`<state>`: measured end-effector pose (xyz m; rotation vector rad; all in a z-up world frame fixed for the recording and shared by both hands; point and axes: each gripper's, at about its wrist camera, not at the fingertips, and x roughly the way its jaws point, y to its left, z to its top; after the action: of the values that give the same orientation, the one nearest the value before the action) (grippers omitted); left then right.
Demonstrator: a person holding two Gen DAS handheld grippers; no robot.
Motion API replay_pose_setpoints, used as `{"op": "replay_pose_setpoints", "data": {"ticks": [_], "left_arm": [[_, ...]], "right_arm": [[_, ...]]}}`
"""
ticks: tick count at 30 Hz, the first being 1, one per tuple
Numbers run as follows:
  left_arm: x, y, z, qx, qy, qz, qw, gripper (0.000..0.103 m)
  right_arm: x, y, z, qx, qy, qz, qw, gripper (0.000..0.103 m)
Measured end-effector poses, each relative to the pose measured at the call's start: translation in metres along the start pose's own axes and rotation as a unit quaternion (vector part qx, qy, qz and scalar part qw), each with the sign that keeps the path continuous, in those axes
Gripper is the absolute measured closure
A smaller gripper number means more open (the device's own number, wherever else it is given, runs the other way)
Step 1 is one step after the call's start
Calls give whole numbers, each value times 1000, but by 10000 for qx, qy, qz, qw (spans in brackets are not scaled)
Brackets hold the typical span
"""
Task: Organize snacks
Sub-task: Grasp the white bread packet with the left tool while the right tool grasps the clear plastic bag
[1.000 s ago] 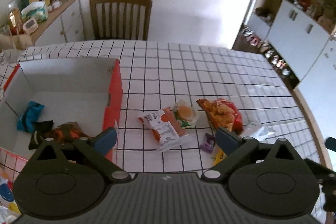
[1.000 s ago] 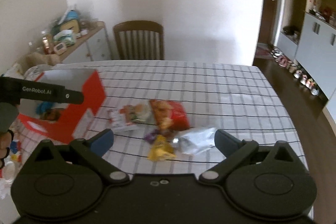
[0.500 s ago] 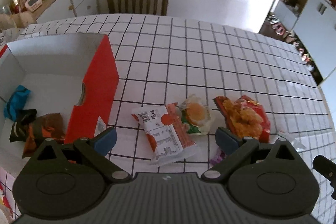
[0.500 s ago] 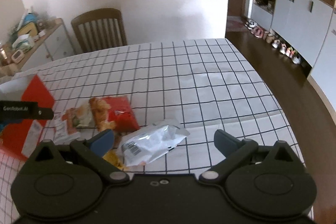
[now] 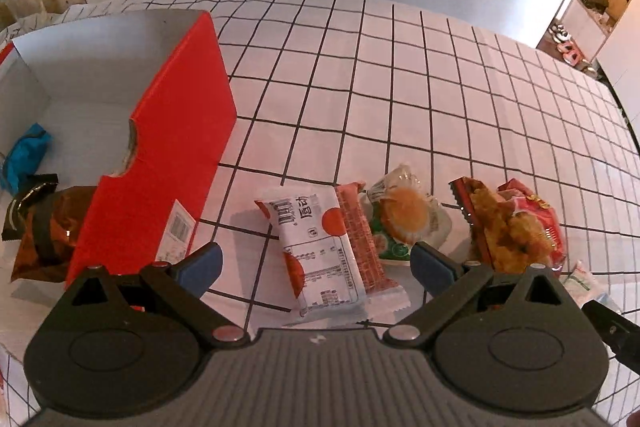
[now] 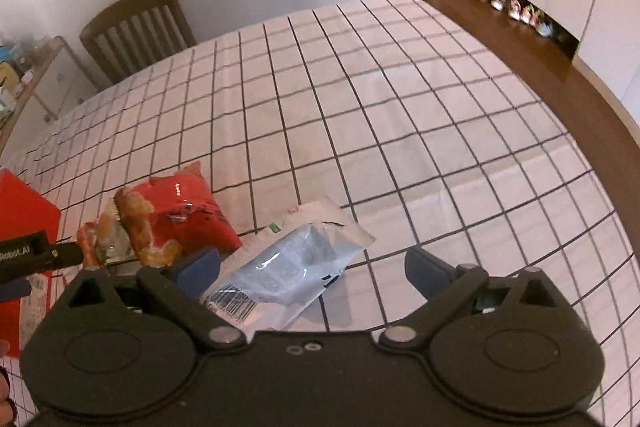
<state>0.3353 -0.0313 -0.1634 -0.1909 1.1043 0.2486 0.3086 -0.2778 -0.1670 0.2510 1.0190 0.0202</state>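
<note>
Leftmost, the red box (image 5: 160,163) stands open on the checked table (image 5: 400,87); inside lie a blue packet (image 5: 26,155) and a dark brown packet (image 5: 44,227), the latter against the near red wall. Outside the box, a white-and-red packet (image 5: 324,247) lies just beside it, touching a burger packet (image 5: 404,215); a red chip bag (image 5: 516,223) lies further right. The left gripper (image 5: 316,263) hangs above the white-and-red packet, jaws spread, holding nothing. The right gripper (image 6: 312,267) hangs above a silver pouch (image 6: 288,271), jaws likewise spread and empty; the pouch lies just beside the chip bag (image 6: 180,215).

Compared with half a second earlier, both cameras sit lower and closer to the table: the white-and-red packet now fills the space between the left fingers, and the pouch lies further between the right ones. The snacks themselves have not shifted.
</note>
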Motion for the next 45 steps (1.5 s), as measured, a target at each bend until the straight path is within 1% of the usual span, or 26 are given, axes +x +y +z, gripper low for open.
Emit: {"op": "replay_pose_setpoints", "data": {"ticks": [6, 13, 15, 18, 20, 21, 23, 24, 26, 28, 30, 33, 37, 41, 45], "left_arm": [[21, 4, 0, -148, 274, -72, 9995, 2], [27, 0, 3, -207, 313, -120, 9992, 3], [31, 2, 4, -275, 374, -189, 9987, 5], [39, 6, 4, -372, 422, -287, 9980, 10], [40, 8, 4, -399, 424, -332, 9978, 17], [40, 8, 4, -397, 412, -337, 9978, 19], [38, 9, 4, -395, 393, -321, 9979, 31], [38, 11, 4, -418, 394, -358, 9977, 34], [37, 13, 4, -446, 392, -403, 9974, 51], [35, 14, 4, -442, 426, -423, 9972, 52], [33, 16, 2, -426, 441, -442, 9971, 53], [33, 18, -1, -323, 438, -482, 9974, 54], [22, 19, -9, -265, 443, -562, 9971, 55], [10, 20, -17, -163, 420, -678, 9967, 55], [-7, 18, -26, -21, 336, -843, 9959, 55]], "right_arm": [[12, 4, 0, 91, 169, 99, 9998, 6], [27, 12, 0, 132, 340, 165, 9992, 9], [29, 14, 0, 121, 353, 175, 9991, 10], [32, 18, -1, 74, 375, 188, 9991, 9], [32, 20, -1, 79, 360, 179, 9992, 13], [32, 20, -1, 84, 357, 172, 9992, 17], [31, 19, -2, 119, 348, 175, 9992, 20], [31, 17, -2, 154, 340, 188, 9991, 23], [29, 16, -3, 201, 336, 236, 9990, 27], [26, 12, -4, 211, 328, 303, 9988, 37], [23, 8, -5, 255, 341, 361, 9984, 40], [19, 4, -7, 312, 332, 397, 9982, 53], [14, -2, -7, 309, 280, 415, 9983, 60], [5, -11, -9, 403, 206, 481, 9978, 64], [-8, -15, -11, 220, 17, 516, 9984, 67]]}}
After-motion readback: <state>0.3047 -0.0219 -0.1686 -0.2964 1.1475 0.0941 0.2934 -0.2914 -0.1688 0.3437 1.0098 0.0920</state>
